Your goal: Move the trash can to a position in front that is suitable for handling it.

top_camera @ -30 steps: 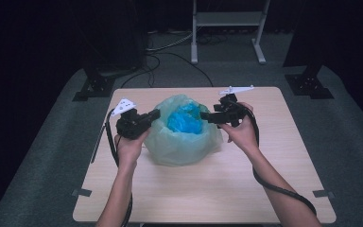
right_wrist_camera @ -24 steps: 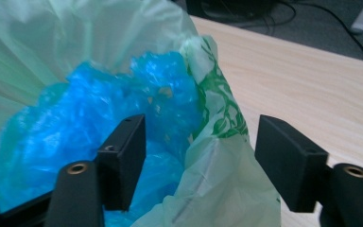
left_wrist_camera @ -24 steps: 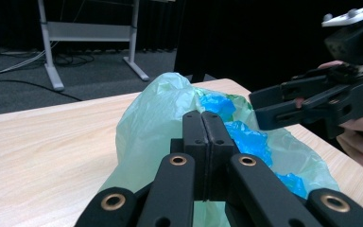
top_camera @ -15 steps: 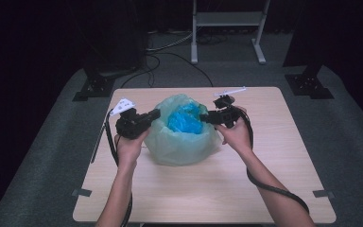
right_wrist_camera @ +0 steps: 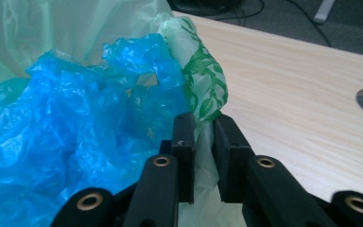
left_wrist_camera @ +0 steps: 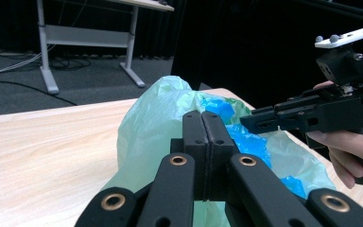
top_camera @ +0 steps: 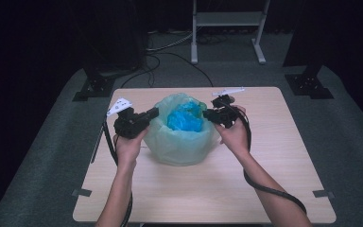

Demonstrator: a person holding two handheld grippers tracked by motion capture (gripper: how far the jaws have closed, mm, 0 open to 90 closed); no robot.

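A pale green translucent bag [top_camera: 179, 142] stands open in the middle of the wooden table [top_camera: 194, 189], with crumpled blue plastic [top_camera: 185, 118] inside it. My left gripper [top_camera: 154, 112] is at the bag's left rim. In the left gripper view its jaws [left_wrist_camera: 202, 118] are pressed together against the green bag [left_wrist_camera: 146, 127]. My right gripper [top_camera: 206, 113] is at the right rim. In the right gripper view it [right_wrist_camera: 203, 123] is shut on a twisted, leaf-printed strand of the bag [right_wrist_camera: 203, 85], beside the blue plastic [right_wrist_camera: 75, 109]. The right gripper [left_wrist_camera: 250, 124] also appears across the bag in the left gripper view.
A white desk frame [top_camera: 227, 19] and cables [top_camera: 170, 47] lie on the floor behind the table. Black stand bases [top_camera: 92, 87] [top_camera: 307, 82] sit off its far corners. Bare tabletop [right_wrist_camera: 288, 85] stretches in front of and beside the bag.
My right gripper has shifted a little to the left, in toward the bag's rim. The left gripper and the bag have stayed where they were.
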